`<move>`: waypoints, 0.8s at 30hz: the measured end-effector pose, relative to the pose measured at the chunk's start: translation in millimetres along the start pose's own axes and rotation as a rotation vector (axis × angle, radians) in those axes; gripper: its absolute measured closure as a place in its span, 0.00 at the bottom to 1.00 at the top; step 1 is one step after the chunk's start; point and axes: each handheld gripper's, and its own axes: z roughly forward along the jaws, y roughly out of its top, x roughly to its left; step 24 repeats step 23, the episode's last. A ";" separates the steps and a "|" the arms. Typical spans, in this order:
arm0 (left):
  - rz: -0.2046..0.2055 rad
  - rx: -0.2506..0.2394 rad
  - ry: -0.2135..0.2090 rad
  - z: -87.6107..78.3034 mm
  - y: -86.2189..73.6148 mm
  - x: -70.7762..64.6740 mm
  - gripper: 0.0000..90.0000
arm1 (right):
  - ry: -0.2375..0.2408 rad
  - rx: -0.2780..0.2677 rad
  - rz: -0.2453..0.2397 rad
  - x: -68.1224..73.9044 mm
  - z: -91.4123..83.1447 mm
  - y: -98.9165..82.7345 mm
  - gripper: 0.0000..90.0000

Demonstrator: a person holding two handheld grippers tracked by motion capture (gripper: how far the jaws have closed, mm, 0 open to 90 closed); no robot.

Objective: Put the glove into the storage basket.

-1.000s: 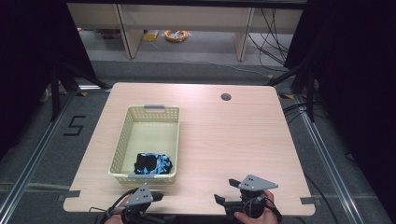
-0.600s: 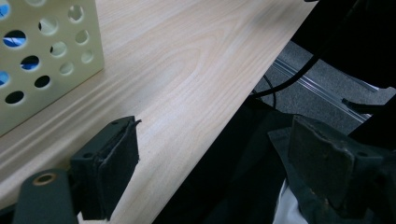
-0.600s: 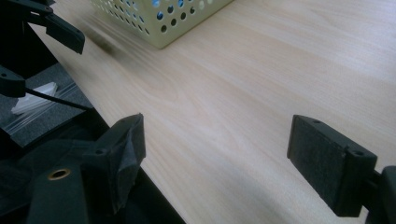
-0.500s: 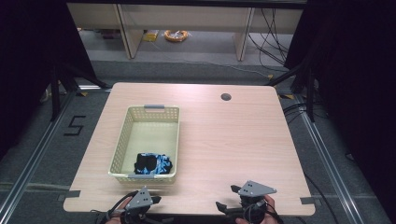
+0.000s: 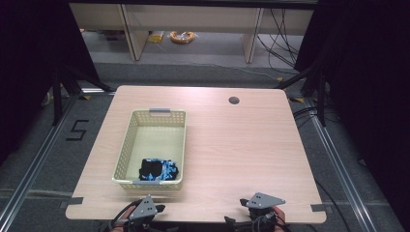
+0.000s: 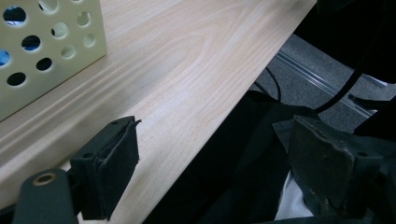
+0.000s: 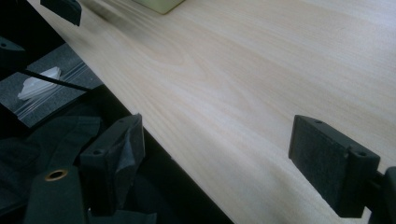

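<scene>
At the near edge of the bench (image 5: 232, 145), both of your tongs have slipped back toward you since a second ago: the right tongs (image 5: 261, 203) sat well onto the wood then, and now only their grey plate clears the rim; the left tongs (image 5: 145, 209) have moved less. Both jaw pairs stand spread wide with nothing between them, as each gripper view shows. My reading: you are retreating with the cloth already deposited, so little is left of the work in hand.

Largest first. Bench: pale wood-grain laminate, smooth, rounded corners, one dark cable hole near the far edge. Basket (image 5: 126, 145): cream plastic, rectangular, walls pierced with round holes, grey handle strips at both short ends; it stands left of centre, its near end close to your left tongs. Bundled cloth (image 5: 159, 170): soft, crumpled, black with blue patterning, lying inside the basket against its near wall. Jaw pads: flat black foam blocks, worn and peeling at the edges in both gripper views.
</scene>
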 end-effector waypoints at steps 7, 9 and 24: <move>-0.001 -0.004 0.002 -1.5 -0.2 0.9 0.17 | 0.024 0.022 -0.011 0.1 -0.8 -5.2 0.21; 0.003 0.000 0.006 -2.0 -0.2 1.5 0.17 | 0.011 0.024 -0.022 0.7 -1.1 -6.1 0.21; -0.023 -0.003 -0.002 -1.4 -0.8 1.1 0.17 | 0.026 0.051 -0.034 0.4 1.9 -6.5 0.21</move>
